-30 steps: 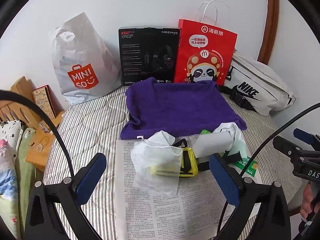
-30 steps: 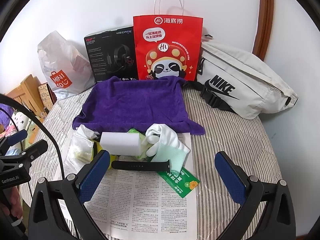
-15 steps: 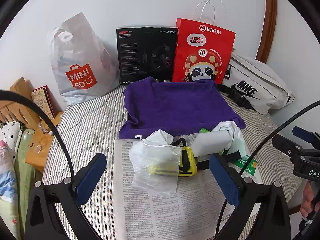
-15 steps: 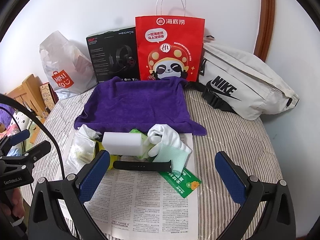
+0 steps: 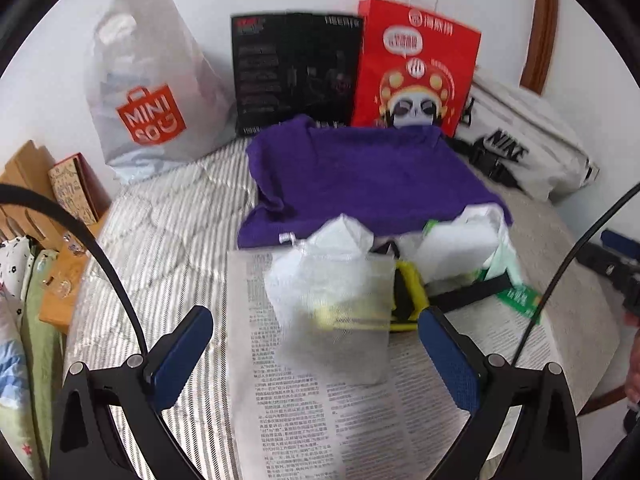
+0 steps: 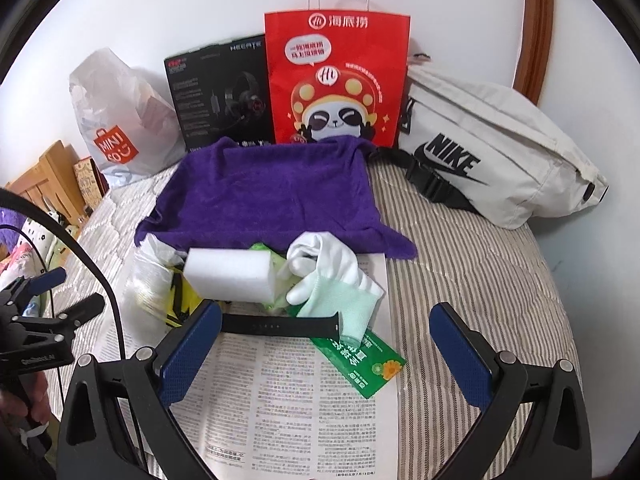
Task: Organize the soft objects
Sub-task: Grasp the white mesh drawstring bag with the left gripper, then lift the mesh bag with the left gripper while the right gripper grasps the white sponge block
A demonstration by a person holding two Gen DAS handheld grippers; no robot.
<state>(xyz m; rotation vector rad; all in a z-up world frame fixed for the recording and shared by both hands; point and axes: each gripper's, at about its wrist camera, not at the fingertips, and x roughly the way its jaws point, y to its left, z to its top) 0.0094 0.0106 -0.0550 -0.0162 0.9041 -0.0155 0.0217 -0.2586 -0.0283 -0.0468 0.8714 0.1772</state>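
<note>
Left gripper (image 5: 316, 344) fingers spread wide, a mesh pouch (image 5: 334, 280) just ahead between them. Right gripper (image 6: 326, 346) fingers likewise apart, white glove (image 6: 332, 264) and foam block (image 6: 230, 274) just beyond.

A striped quilted bed (image 6: 460, 264) carries a purple towel (image 6: 264, 200) and a newspaper (image 6: 296, 400).

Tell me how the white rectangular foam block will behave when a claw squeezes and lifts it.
The white rectangular foam block looks porous, so it probably dents under pressure and weighs little. Its flat sides should not roll. It leans on the white fabric glove, which may shift.
</note>
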